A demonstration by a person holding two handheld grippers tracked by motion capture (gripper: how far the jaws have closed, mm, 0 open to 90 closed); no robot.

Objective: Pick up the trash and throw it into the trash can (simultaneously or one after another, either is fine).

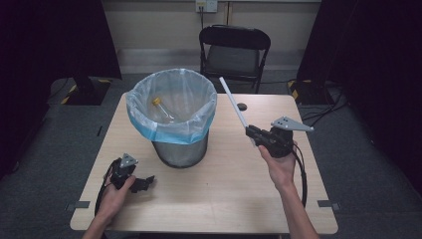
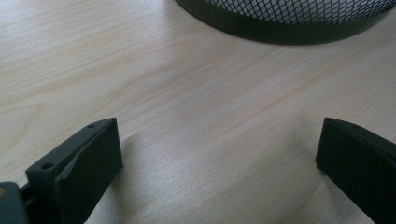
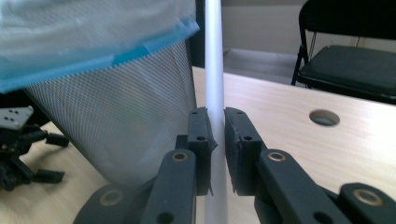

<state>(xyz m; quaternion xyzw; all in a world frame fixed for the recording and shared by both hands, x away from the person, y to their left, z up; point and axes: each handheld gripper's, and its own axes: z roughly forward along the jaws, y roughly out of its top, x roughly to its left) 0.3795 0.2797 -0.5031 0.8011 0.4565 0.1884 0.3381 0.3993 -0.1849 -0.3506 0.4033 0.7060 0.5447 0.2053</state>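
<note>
Right gripper (image 1: 255,135) right of centre, clenched on white plastic tube (image 1: 234,105); tube's long axis slanting up-left toward lined mesh bin (image 1: 171,117), rim just beyond tip; left gripper (image 1: 144,182) lower left, released, resting on table (image 1: 239,199).

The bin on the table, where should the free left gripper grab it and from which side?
Grip the bin at its near rim, coming from above on the left gripper's side. The mesh body looks too wide for the open jaws, while the bag-covered rim is a thin lip. The right gripper holds the white tube.
</note>
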